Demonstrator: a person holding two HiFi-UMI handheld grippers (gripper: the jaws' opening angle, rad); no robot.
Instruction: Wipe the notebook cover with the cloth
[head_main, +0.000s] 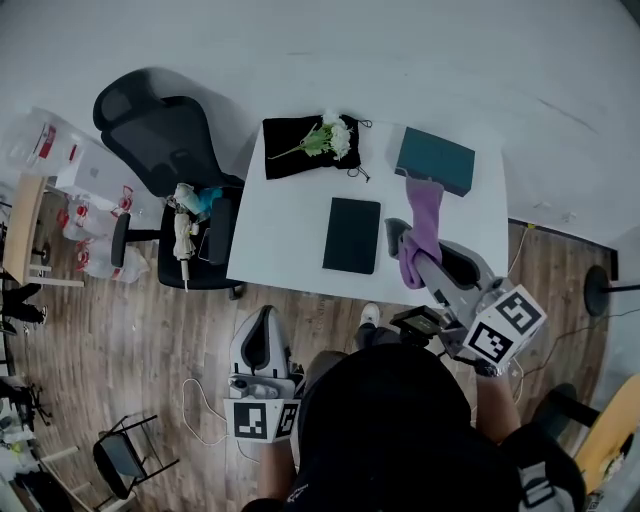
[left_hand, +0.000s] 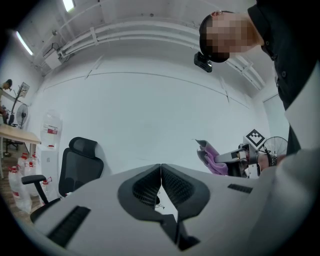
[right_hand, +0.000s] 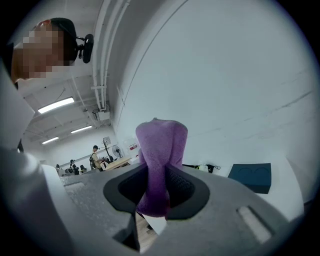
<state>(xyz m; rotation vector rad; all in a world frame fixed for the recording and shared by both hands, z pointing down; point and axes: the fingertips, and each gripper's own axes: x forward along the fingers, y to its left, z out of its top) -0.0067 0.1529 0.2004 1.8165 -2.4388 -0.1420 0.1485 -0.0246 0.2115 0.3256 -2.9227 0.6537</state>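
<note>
Right tongs (right_hand: 159, 192) clamped on purple cloth (right_hand: 161, 145), held over surface (head_main: 290, 230), just right of notebook (head_main: 352, 235). Notebook flat mid-surface; cloth apparently not touching it. Left tongs (left_hand: 161, 172) closed, empty, low, off near edge. Cloth picked up; wiping seemingly not yet begun.

dark notebook (head_main: 351, 235) lying flat; purple cloth (head_main: 422, 225) dangling

The bench (head_main: 285, 240) is bare along its left edge and at its near left corner, and a tool can pass there to the notebook (head_main: 351, 235). Black fabric (head_main: 295, 155) with flowers (head_main: 328, 138) fills the far left corner, and a teal box (head_main: 435, 160) the far right. An office chair (head_main: 165, 140) blocks the left side. The cloth (head_main: 422, 225), hanging from the right tool (head_main: 400, 238), takes the room right of the notebook.
</note>
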